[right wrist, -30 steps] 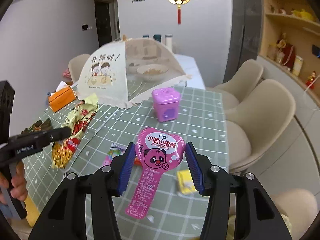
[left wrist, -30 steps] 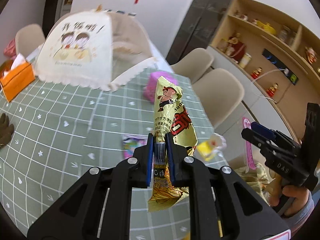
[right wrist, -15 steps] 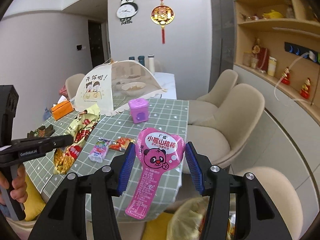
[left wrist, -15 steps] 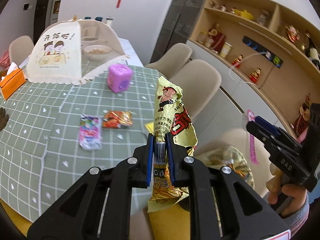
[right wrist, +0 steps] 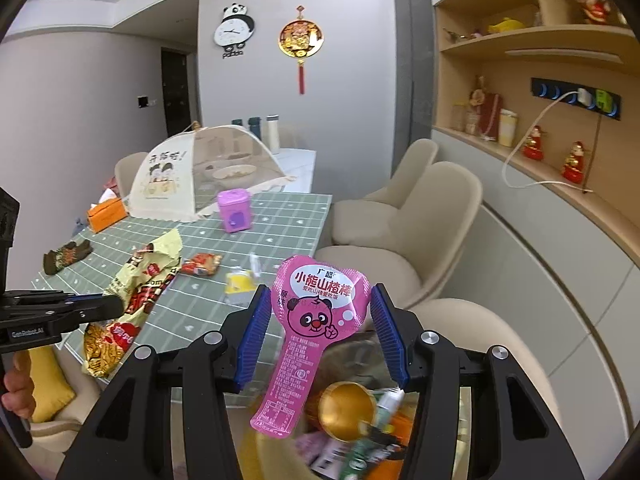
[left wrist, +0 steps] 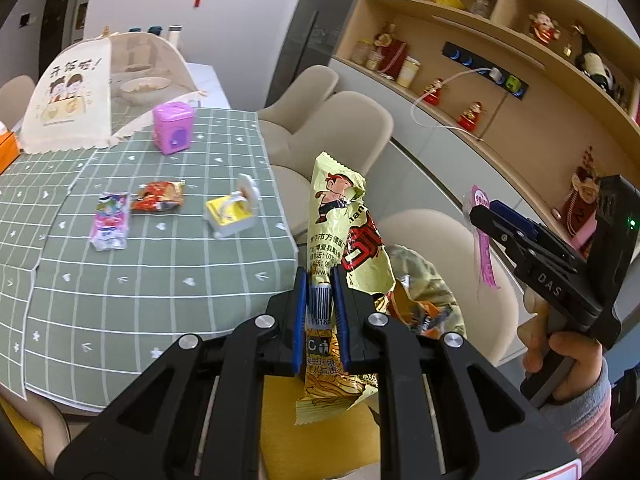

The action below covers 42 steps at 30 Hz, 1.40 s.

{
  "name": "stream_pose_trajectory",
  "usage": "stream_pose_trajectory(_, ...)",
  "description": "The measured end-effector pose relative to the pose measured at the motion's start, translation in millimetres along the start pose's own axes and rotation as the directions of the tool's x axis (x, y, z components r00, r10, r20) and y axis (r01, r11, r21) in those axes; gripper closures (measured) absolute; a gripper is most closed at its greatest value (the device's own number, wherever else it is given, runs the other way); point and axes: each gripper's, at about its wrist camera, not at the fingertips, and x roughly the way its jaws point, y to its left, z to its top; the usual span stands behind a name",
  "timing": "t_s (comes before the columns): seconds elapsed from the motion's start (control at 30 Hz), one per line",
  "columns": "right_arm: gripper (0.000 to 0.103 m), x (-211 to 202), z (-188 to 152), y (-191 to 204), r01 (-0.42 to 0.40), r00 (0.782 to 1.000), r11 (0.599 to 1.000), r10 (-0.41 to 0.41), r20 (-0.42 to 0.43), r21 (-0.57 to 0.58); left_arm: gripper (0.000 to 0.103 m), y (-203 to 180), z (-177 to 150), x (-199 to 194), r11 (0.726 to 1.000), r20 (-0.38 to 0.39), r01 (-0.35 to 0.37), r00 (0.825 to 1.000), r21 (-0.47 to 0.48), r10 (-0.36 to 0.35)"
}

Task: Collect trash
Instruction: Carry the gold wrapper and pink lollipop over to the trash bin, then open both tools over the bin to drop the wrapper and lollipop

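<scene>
My left gripper (left wrist: pixel 320 300) is shut on a yellow noodle snack bag (left wrist: pixel 340 224) and holds it upright off the table's right edge; the bag also shows in the right wrist view (right wrist: pixel 132 292). My right gripper (right wrist: pixel 320 320) holds a pink panda-print wrapper (right wrist: pixel 316 320) between its blue pads (right wrist: pixel 252 336), above a bag of trash (right wrist: pixel 360 420). In the left wrist view the right gripper (left wrist: pixel 496 216) holds the pink wrapper (left wrist: pixel 482 240) above that trash bag (left wrist: pixel 424 288). A pink packet (left wrist: pixel 110 226), a red packet (left wrist: pixel 158 202) and a yellow cup (left wrist: pixel 232 212) lie on the green checked tablecloth (left wrist: pixel 120 300).
A purple box (left wrist: pixel 173 128) and a mesh food cover (left wrist: pixel 80 92) stand farther back on the table. Beige chairs (left wrist: pixel 344 128) line the table's right side. An orange tissue box (right wrist: pixel 106 216) and a dark sock (right wrist: pixel 66 256) lie at the left. Wall shelves (left wrist: pixel 520 80) are on the right.
Both grippers have pulled back from the table toward its right edge with their wrappers still held. The trash bag has come into view below the right gripper.
</scene>
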Motion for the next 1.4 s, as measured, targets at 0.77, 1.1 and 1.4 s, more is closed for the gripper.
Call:
stream_pose_trajectory(0.77,0.055,-16.7,-48.8,-107.3,0.131,0.990,0.986,-0.124,-0.065,0.108,0.090,-123.3,-19.7,151.6,0.976,-0.216,0.175,0.966,0.130,-0.144)
stream_pose_trajectory(1.1,0.055,3.3,-58.9,-110.5,0.123,0.989,0.983,-0.109,-0.101,0.135,0.071,-113.0,-14.8,149.1,0.977,-0.201,0.172,0.969,0.123,-0.145)
stream_pose_trajectory(1.4,0.054,59.4,-84.0,-75.7,-0.003,0.983,0.991,0.027,-0.182,0.132,0.070,-71.4,-18.1,112.0,0.992,-0.170,0.094,0.982,0.089,-0.078)
